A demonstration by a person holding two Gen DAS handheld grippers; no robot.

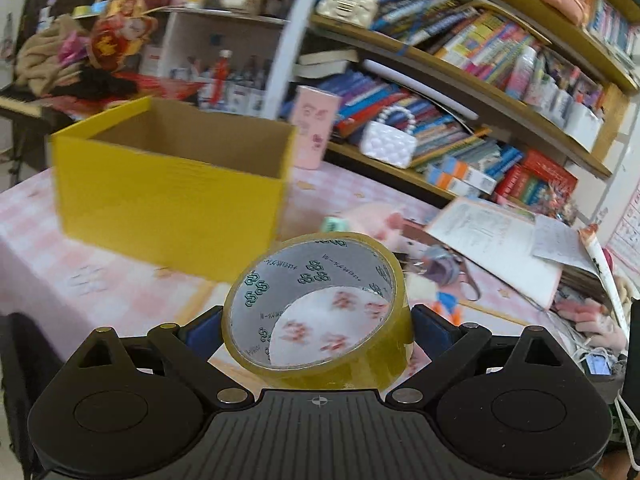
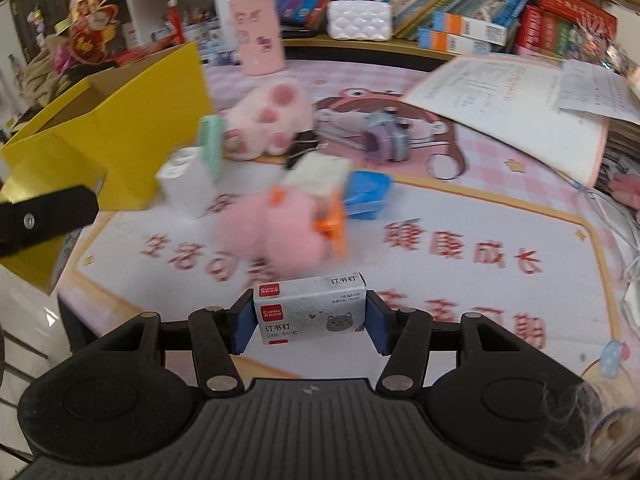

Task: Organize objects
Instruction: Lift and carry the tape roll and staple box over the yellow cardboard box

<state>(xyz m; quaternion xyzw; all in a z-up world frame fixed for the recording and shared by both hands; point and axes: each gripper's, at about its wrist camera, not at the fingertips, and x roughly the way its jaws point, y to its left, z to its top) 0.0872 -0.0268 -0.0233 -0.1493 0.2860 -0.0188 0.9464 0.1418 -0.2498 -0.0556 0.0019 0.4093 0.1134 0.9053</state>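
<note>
Ahead-left of my left gripper, clamped on tape: box, mouth up | right gripper clamps staples; box far left.

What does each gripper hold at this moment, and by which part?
The left gripper holds a roll of tape by opposite sides of its outer rim. The right gripper holds a small staples box by its two short ends.

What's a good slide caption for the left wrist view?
Left tool grips a tape roll near the open yellow box.
</note>
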